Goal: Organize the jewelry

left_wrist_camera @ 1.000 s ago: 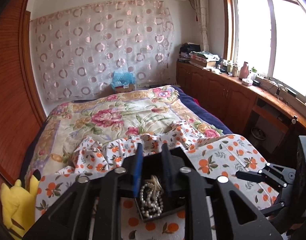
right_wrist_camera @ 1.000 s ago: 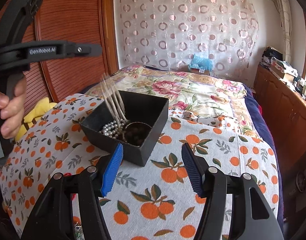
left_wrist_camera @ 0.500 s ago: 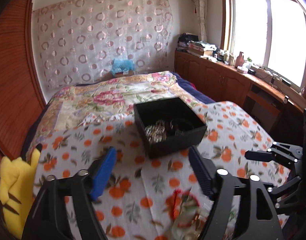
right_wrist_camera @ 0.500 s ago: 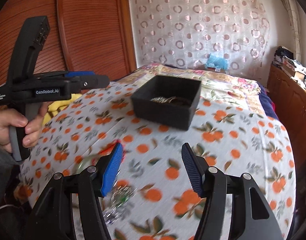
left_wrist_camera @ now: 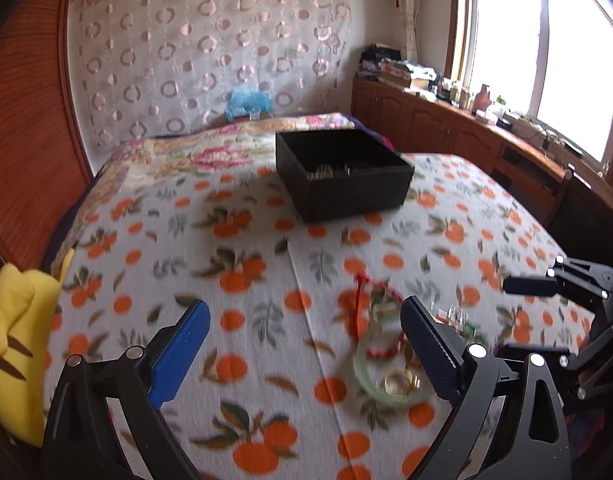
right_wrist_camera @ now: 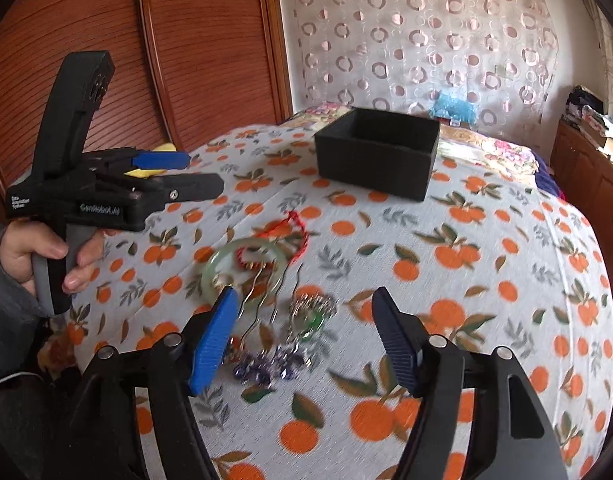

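A black open box (left_wrist_camera: pixel 342 174) with pearls inside stands at the far side of the orange-print cloth; it also shows in the right wrist view (right_wrist_camera: pixel 376 158). A pile of loose jewelry lies near me: a green jade bangle (right_wrist_camera: pixel 242 266) (left_wrist_camera: pixel 382 376), a red cord bracelet (right_wrist_camera: pixel 294 232), a gold ring (left_wrist_camera: pixel 400 382), wavy metal hairpins (right_wrist_camera: pixel 266 300) and purple beads (right_wrist_camera: pixel 266 366). My left gripper (left_wrist_camera: pixel 306 344) is open and empty, just left of the pile. My right gripper (right_wrist_camera: pixel 306 320) is open and empty, low over the hairpins and beads.
A yellow plush toy (left_wrist_camera: pixel 14 344) lies at the cloth's left edge. A wooden wardrobe (right_wrist_camera: pixel 146 52) stands on the left, wooden cabinets (left_wrist_camera: pixel 446 132) under the window on the right. A floral quilt (left_wrist_camera: pixel 210 148) covers the bed behind the box.
My left gripper let the pearls into the box, opened and drew back toward the near pile. My right gripper also pulled back from the box and now hovers over the loose jewelry.
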A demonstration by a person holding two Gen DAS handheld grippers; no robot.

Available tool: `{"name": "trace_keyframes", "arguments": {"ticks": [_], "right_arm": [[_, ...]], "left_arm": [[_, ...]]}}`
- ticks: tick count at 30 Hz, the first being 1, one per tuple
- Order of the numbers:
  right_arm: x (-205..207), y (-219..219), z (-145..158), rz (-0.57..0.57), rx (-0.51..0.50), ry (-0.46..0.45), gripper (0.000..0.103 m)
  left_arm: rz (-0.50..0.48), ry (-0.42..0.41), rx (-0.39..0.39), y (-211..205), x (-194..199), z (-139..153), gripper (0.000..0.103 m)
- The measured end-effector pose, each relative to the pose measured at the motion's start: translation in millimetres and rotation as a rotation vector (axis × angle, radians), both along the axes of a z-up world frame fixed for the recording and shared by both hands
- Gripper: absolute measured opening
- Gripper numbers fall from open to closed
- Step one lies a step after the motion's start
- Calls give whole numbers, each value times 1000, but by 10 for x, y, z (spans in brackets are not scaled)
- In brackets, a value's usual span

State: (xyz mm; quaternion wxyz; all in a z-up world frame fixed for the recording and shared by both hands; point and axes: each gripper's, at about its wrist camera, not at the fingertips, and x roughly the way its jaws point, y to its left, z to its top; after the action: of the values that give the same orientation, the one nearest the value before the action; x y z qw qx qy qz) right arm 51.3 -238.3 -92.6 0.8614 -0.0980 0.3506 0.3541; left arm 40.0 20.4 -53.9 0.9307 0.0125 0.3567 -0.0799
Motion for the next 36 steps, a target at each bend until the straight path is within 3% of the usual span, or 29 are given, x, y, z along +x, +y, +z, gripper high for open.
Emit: {"name": "trace_keyframes", "arguments": {"ticks": [6,8,10,23,24,29,36], "right_arm": [[-78,106,-99,42,-19,40,73],[-101,148,-115,50,-27,41,84],[-110,179,-131,49,-39,36,87],[-118,317,-221,47,-134,25,87],[-120,320,-224,48,-137,24,87],[-115,310,-248,57,-138,38,66],[-176,188,-173,59,-94,26,66]], "left_arm": [[-12,49,-1,14,-197,-161,93],[-12,61,-1,20,-233,-198,92],[-13,73,-2,20,-257,-235,92],[-39,109,3,-46,-294,-325,92],[-40,111,3,-48,-293,-329,92],[-41,111,2,-62,-300,-331,93],[-55,114,4,-112,-293,-325,92]]}}
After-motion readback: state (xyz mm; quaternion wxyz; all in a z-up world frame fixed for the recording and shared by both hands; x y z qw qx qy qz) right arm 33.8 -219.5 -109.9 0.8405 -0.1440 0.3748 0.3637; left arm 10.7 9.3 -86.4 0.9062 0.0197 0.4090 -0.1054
